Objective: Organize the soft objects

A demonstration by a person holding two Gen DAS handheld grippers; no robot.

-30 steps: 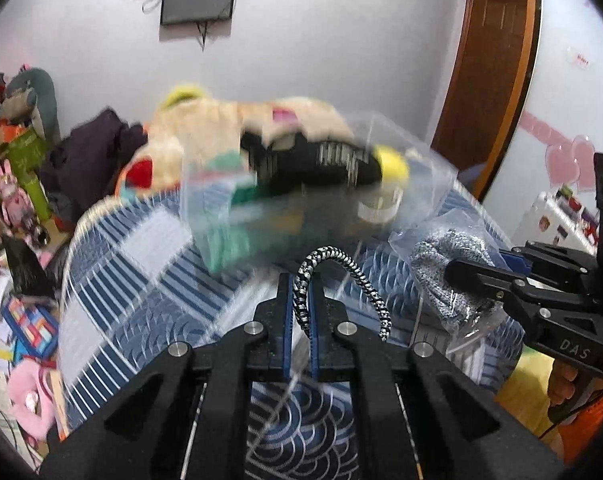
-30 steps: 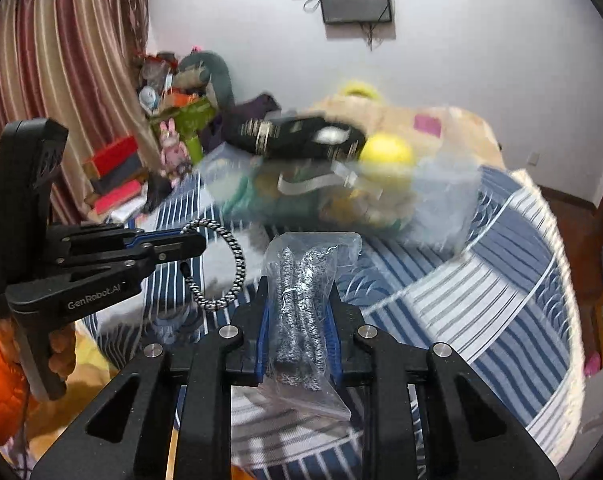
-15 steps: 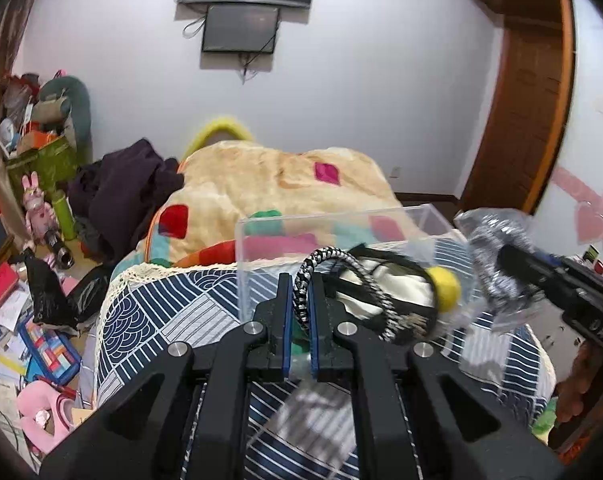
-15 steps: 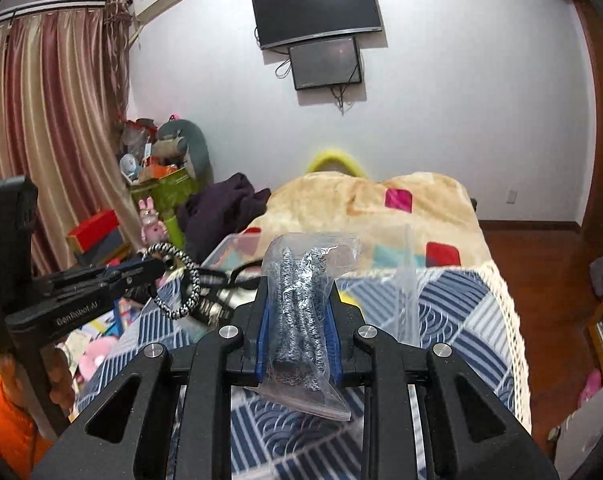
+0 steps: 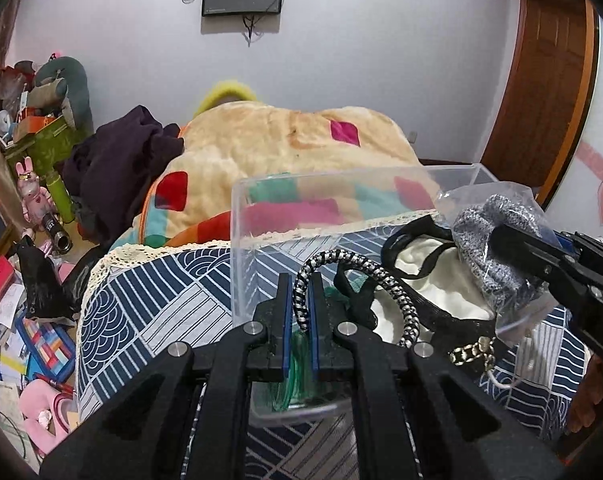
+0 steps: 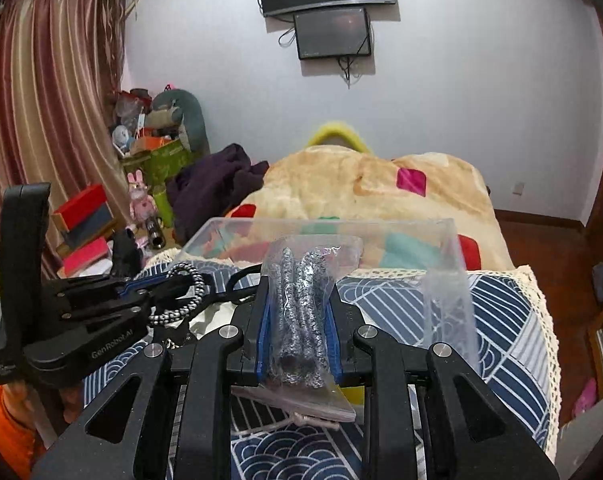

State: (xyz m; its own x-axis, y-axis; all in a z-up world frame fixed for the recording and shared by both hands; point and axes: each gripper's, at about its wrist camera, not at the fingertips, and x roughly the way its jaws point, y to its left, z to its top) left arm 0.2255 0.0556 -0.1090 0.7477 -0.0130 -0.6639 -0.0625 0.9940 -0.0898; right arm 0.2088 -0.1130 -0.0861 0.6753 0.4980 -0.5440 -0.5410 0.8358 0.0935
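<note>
My left gripper [image 5: 300,284] is shut on a black-and-white braided cord loop [image 5: 385,280], held over the near left part of a clear plastic bin [image 5: 341,184]. It also shows in the right wrist view [image 6: 173,286], with the cord [image 6: 193,292]. My right gripper [image 6: 297,300] is shut on a clear bag of grey knit fabric [image 6: 301,320], held above the bin [image 6: 445,256]. It also shows in the left wrist view [image 5: 501,236], with the bag [image 5: 485,232]. Inside the bin lie a white cloth with black straps [image 5: 425,268] and something green.
The bin sits on a bed with a navy patterned cover [image 5: 149,300]. A beige patchwork blanket [image 5: 285,140] and dark clothes [image 5: 117,168] lie behind. Cluttered floor [image 5: 29,344] and toys stand left; a wooden door [image 5: 541,80] is right.
Both grippers, still holding their items, have come closer over the bin; the views have steadied and lowered, and the bin now sits directly beneath the fingers.
</note>
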